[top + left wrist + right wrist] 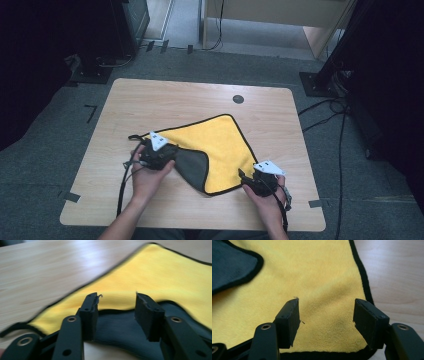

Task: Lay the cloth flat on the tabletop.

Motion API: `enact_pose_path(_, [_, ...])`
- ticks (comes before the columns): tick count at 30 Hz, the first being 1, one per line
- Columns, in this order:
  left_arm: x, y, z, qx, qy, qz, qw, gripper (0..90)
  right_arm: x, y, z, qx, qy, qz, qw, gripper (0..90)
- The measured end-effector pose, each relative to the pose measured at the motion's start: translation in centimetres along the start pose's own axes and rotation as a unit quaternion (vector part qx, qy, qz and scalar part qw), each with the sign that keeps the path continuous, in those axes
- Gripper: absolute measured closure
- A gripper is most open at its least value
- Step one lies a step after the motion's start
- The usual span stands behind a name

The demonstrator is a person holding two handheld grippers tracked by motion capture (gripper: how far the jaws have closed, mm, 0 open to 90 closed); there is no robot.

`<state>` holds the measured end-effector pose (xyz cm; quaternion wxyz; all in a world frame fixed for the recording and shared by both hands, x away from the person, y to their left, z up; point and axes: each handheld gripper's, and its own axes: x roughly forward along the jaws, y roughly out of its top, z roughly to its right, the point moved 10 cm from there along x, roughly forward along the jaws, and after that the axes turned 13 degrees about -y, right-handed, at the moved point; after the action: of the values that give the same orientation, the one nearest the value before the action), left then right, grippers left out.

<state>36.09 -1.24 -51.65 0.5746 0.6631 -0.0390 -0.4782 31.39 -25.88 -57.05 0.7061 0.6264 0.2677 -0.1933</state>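
Note:
A yellow cloth (220, 142) with black edging lies spread on the wooden table (150, 100). Its near-left corner is folded over, showing a grey underside (194, 167). My left gripper (175, 157) sits at the cloth's left side, right by that grey flap. In the left gripper view its jaws (117, 305) stand apart, with the grey flap (117, 330) lying low between them and nothing pinched. My right gripper (243, 176) is at the cloth's near-right corner. Its jaws (327, 312) are open above the yellow cloth (312, 277), pads not touching it.
A small round black cap (238, 99) is set in the table behind the cloth. Bare wood surrounds the cloth on all sides. Cables (325, 112) run over the grey carpet to the right, and dark stands flank the table.

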Motion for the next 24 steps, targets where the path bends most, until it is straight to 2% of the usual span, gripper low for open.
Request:
enact_pose_path(2, [1.4,-0.7,2.7,0.030,-0.026,-0.019,0.9990,46.7,0.5,-0.4,-0.2,-0.002,0.003,-0.010,0.9999,37.9])
enact_pose_path(4, [3.0,-1.9,5.0,0.058,-0.046,-0.054,0.9958,44.4,0.8,-0.8,-0.6,-0.012,0.005,-0.016,0.9998,37.6])
enact_pose_path(6, [4.6,-3.2,6.7,0.063,-0.059,-0.082,0.9929,43.4,1.1,-1.2,-0.9,-0.031,0.003,-0.021,0.9993,36.8])
enact_pose_path(8, [5.6,-4.3,7.2,0.061,-0.051,-0.102,0.9916,45.5,1.0,-1.2,-0.9,-0.031,0.000,-0.016,0.9994,36.9])
enact_pose_path(9, [5.9,-4.6,7.3,0.064,-0.043,-0.104,0.9917,49.5,1.0,-1.3,-0.9,-0.029,-0.002,-0.017,0.9994,36.9])
enact_pose_path(10, [5.8,-4.7,7.3,0.059,-0.039,-0.094,0.9931,52.4,0.9,-1.4,-0.8,-0.029,-0.003,-0.017,0.9994,36.9])
enact_pose_path(12, [5.5,-4.8,7.1,0.056,-0.033,-0.090,0.9938,67.6,0.8,-1.5,-0.8,-0.026,-0.007,-0.015,0.9995,37.0])
enact_pose_path(14, [4.8,-5.2,6.4,0.052,-0.021,-0.082,0.9950,79.6,0.5,-1.7,-0.8,-0.020,-0.013,-0.019,0.9995,37.0])
enact_pose_path(15, [4.3,-5.5,5.9,0.043,-0.020,-0.077,0.9959,82.8,0.5,-1.7,-0.7,-0.020,-0.014,-0.019,0.9995,36.9])
enact_pose_path(17, [3.1,-6.2,5.0,0.030,-0.017,-0.067,0.9972,85.3,0.2,-2.0,-0.8,-0.018,-0.016,-0.021,0.9995,36.9])
enact_pose_path(19, [1.7,-7.0,4.4,0.027,-0.014,-0.062,0.9976,86.2,-0.2,-2.2,-0.9,-0.017,-0.017,-0.023,0.9995,36.8])
enact_pose_path(23, [-1.4,-9.0,3.7,0.006,-0.021,-0.057,0.9982,85.4,-1.3,-3.0,-1.6,-0.019,-0.013,-0.032,0.9992,36.4])
enact_pose_path(24, [-2.5,-9.9,3.5,-0.004,-0.027,-0.058,0.9980,84.5,-1.6,-3.2,-1.8,-0.023,-0.011,-0.036,0.9990,36.3])
